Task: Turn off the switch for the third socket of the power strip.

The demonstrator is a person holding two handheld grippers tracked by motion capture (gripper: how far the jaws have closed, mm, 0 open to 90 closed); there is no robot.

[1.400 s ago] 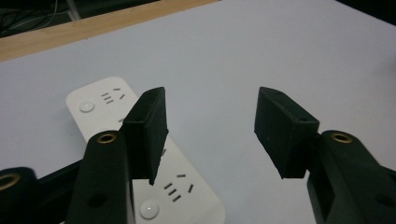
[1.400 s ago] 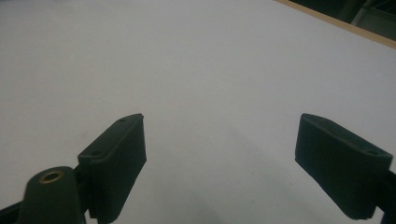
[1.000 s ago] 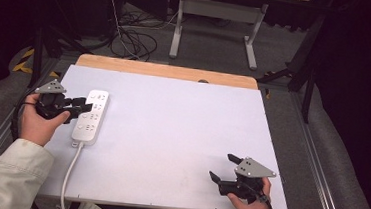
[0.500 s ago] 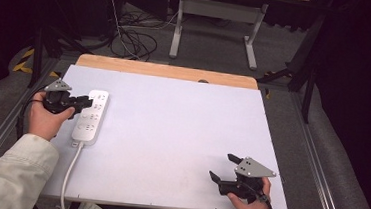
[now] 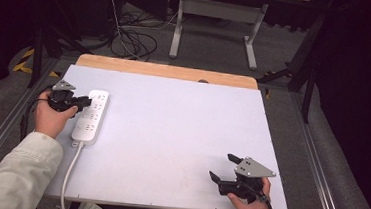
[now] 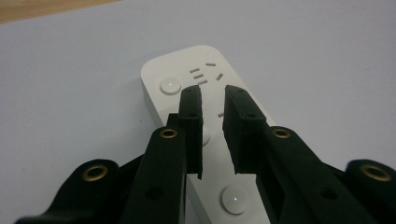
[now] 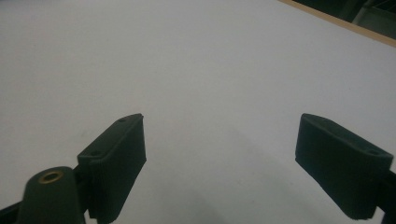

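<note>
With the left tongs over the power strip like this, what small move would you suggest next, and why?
Probably lower the left tongs a little onto the power strip. Their jaws stand nearly shut with a narrow gap, just above its top face near a round button, so a short press down looks likeliest. The right tongs rest open, far off.

Two black two-jaw grippers, the left gripper and the right gripper, are each topped by a grey three-cornered plate. Brass-ringed holes are seen along the arms. Cream sleeves are worn.
</note>
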